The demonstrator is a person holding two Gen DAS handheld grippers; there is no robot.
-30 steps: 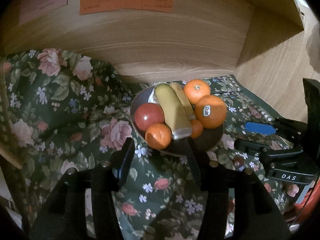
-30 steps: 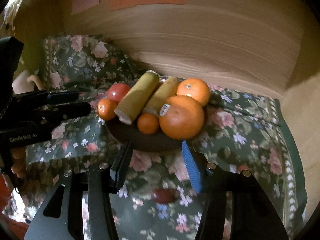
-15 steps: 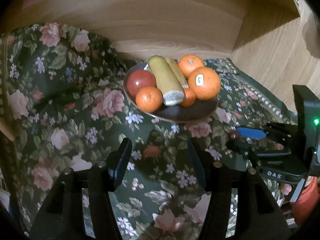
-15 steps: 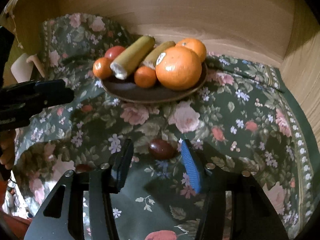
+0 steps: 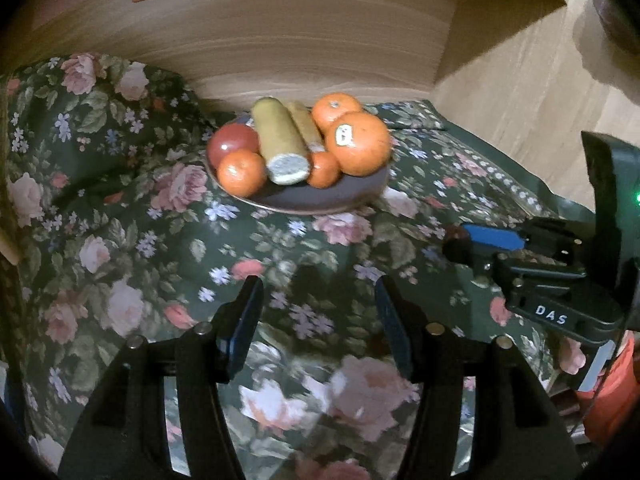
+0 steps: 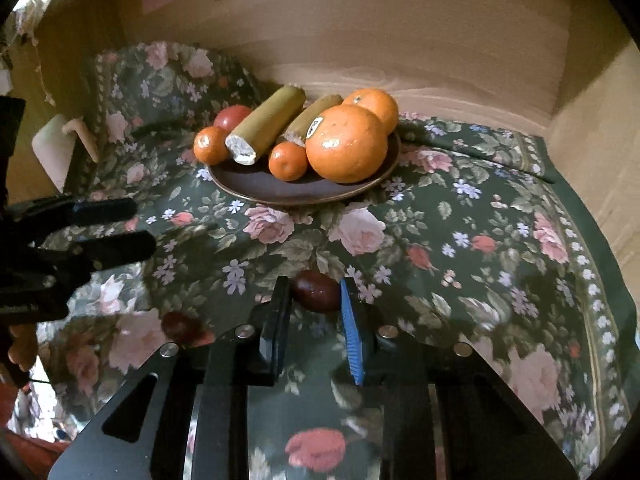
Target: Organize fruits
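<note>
Plate point(image 6: 304, 196) at 12 o'clock already holds fruit; right gripper point(image 6: 316, 300) clamps a dark plum point(image 6: 315, 290); left gripper point(image 5: 316, 312), half-open and empty, faces another point(image 6: 182, 326).

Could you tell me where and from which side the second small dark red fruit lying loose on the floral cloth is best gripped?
Grip the second dark fruit across its short middle, coming from above and the near side. It is a small rounded oval lying flat on the floral cloth, with nothing touching it. The open left claw is nearest; the right claw is shut on the other dark fruit.
</note>
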